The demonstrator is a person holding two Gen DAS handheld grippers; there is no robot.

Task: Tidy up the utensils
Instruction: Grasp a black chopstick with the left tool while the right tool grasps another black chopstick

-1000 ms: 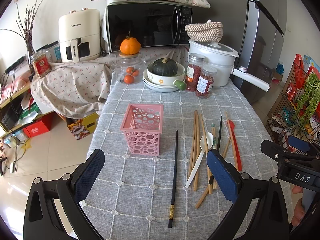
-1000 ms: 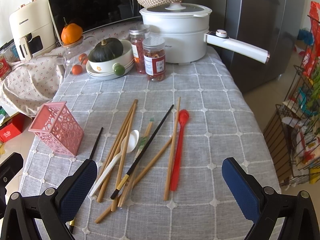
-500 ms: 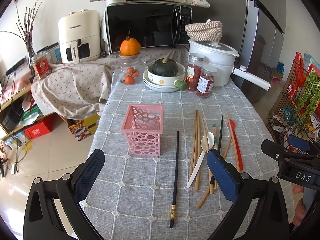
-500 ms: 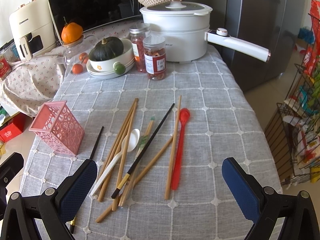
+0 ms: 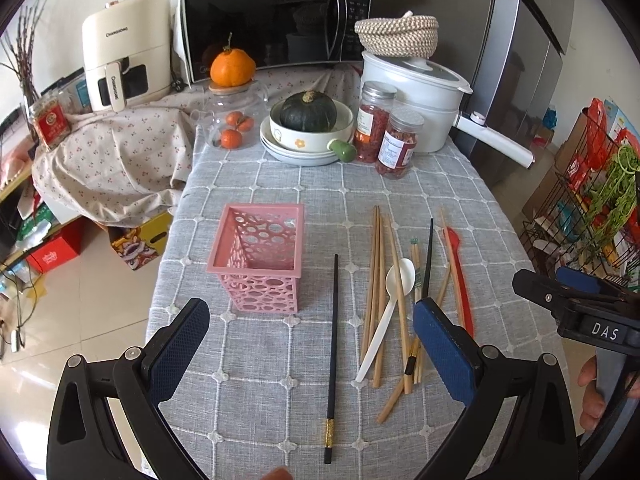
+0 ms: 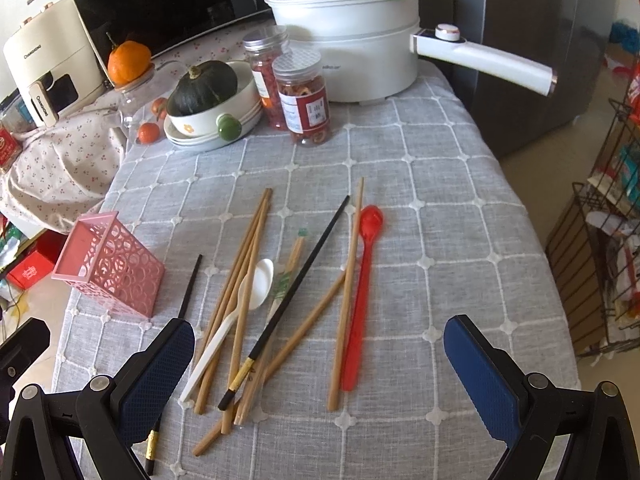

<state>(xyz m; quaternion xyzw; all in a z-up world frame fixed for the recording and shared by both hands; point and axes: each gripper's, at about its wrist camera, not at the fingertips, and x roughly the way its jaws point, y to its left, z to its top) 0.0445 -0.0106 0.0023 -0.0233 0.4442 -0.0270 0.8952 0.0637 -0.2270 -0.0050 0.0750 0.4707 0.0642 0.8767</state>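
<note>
Over the last second very little changes: both grippers have only crept forward a touch, so the utensils sit slightly larger between the fingers, and nothing on the tabletop (image 5: 256, 364) has moved. The task therefore looks barely begun, with every utensil lying loose and the pink basket (image 5: 259, 257) standing with nothing visible inside it.

The left gripper (image 5: 310, 350) holds its fingers wide apart and grips nothing. Just beyond its left finger stands the basket, a square plastic holder whose walls are punched with round holes. Between the two fingers lies a lone black chopstick (image 5: 333, 356), slim and straight, with a gold band near its close end. Next to the right finger lies the main scatter.

The right gripper (image 6: 320, 364) also has its fingers spread wide and empty. Straight ahead between them lies the heap: several plain wooden chopsticks (image 6: 240, 296), thin, matte and crossing one another at loose angles; a white spoon (image 6: 248, 296) of smooth plastic or ceramic, the view being too coarse to say which, its bowl pointing away; a second black chopstick (image 6: 296, 292) laid diagonally over the wooden ones; and a long red spoon (image 6: 360, 296), glossy and slightly see-through, nearest the right finger. The basket sits beyond the left finger here.

The tabletop wears a soft grey woven cloth stitched in a white grid, which should grip thin sticks a little and make them awkward to pinch flat.
</note>
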